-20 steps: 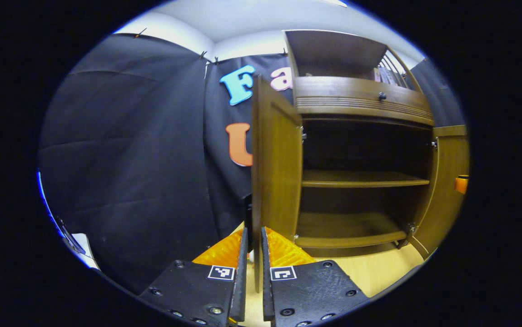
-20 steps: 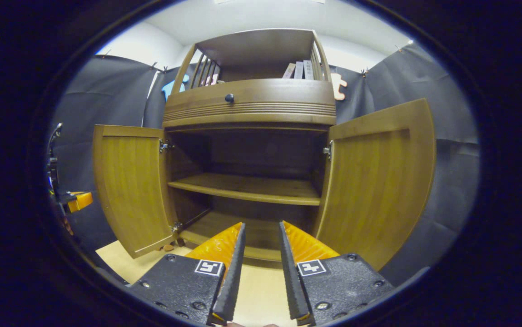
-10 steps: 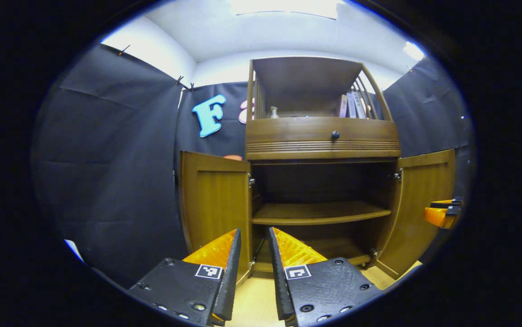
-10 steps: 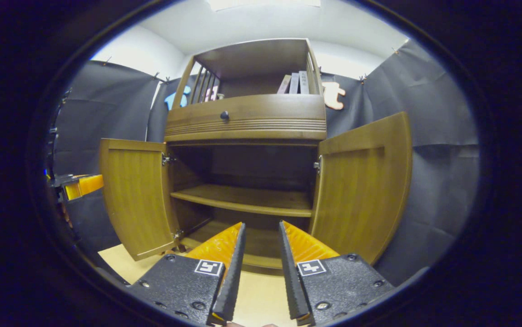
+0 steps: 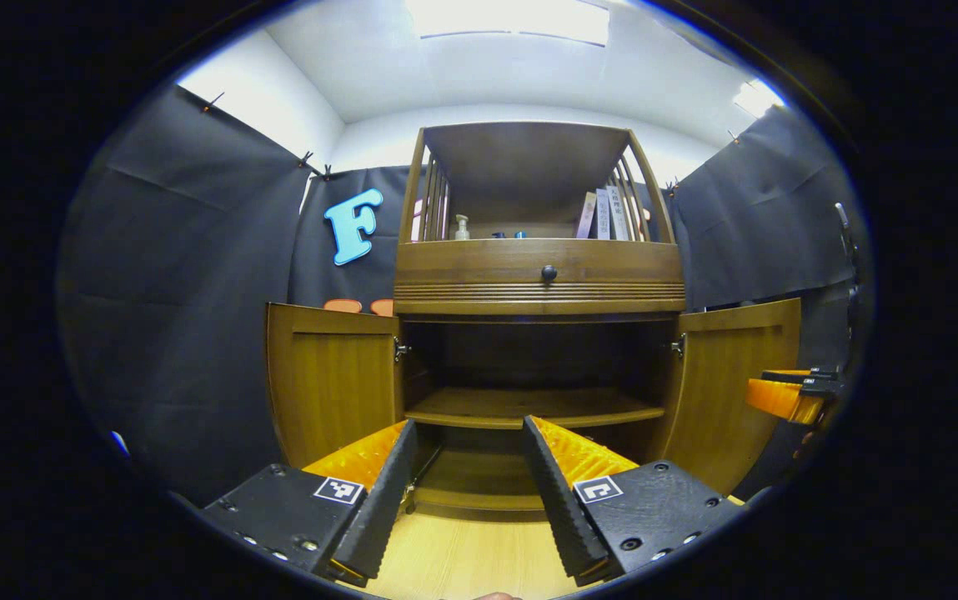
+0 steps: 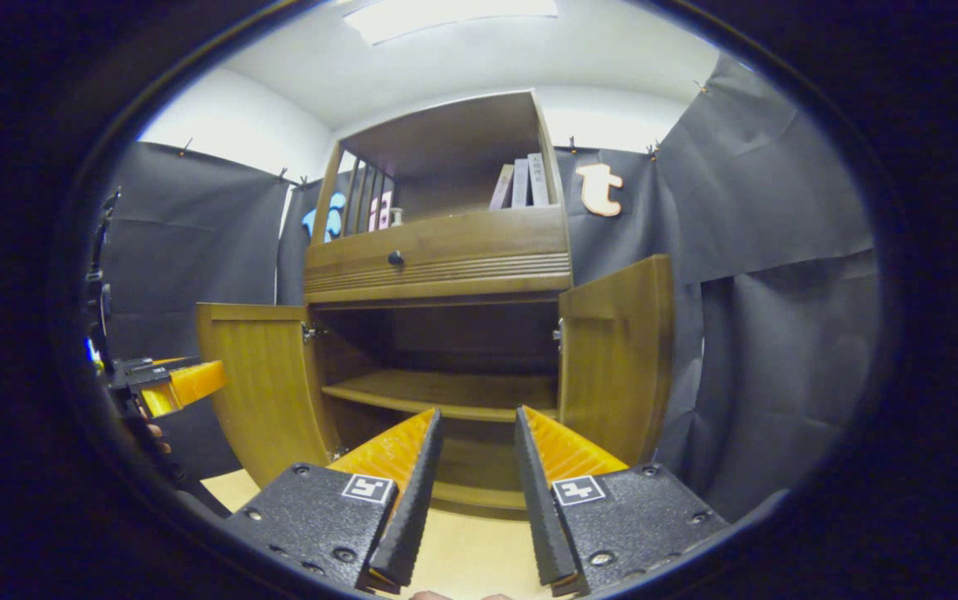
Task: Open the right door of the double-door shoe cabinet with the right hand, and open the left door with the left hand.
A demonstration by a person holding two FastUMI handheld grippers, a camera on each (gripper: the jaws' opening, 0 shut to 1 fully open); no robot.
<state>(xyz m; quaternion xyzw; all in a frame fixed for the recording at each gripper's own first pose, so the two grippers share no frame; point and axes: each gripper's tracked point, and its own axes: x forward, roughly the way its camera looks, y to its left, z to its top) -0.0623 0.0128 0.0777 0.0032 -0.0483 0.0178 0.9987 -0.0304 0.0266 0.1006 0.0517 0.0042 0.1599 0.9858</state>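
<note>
Task status: both doors of the shoe cabinet [image 5: 539, 283] stand swung out. Left door [image 5: 333, 379] sits at about 9 o'clock of the opening in the left gripper view, hinged side toward the carcass, free edge out toward the cloth wall. Right door [image 5: 729, 383] at about 3 o'clock, likewise wide. In the right gripper view the right door [image 6: 616, 358] reads nearly edge-on, the left door [image 6: 266, 383] face-on. Judgement: opening is done on both sides; what is left, if anything, is drawing the hands clear.

Left gripper [image 5: 466, 479]: jaws parted wide, nothing between them, well apart from the cabinet, aimed at the open interior. Right gripper [image 6: 474, 471]: jaws parted by a moderate gap, also empty, pointed at the lower shelf. The left gripper shows again at 9 o'clock of the right gripper view, near the left door's free edge; contact with the door cannot be judged there, the rim is too distorted.

Surface and room: pale wood-look floor [image 5: 470, 558] beneath the cabinet. Interior dark, one middle shelf [image 5: 533, 407], bare as far as visible. Above it a drawer with a small dark knob [image 5: 549, 272]. Top open bay holds upright books [image 5: 604, 215] and a small pump bottle [image 5: 462, 227]. Black cloth wall at 9 and 3 o'clock, white ceiling with a light panel at 12.
</note>
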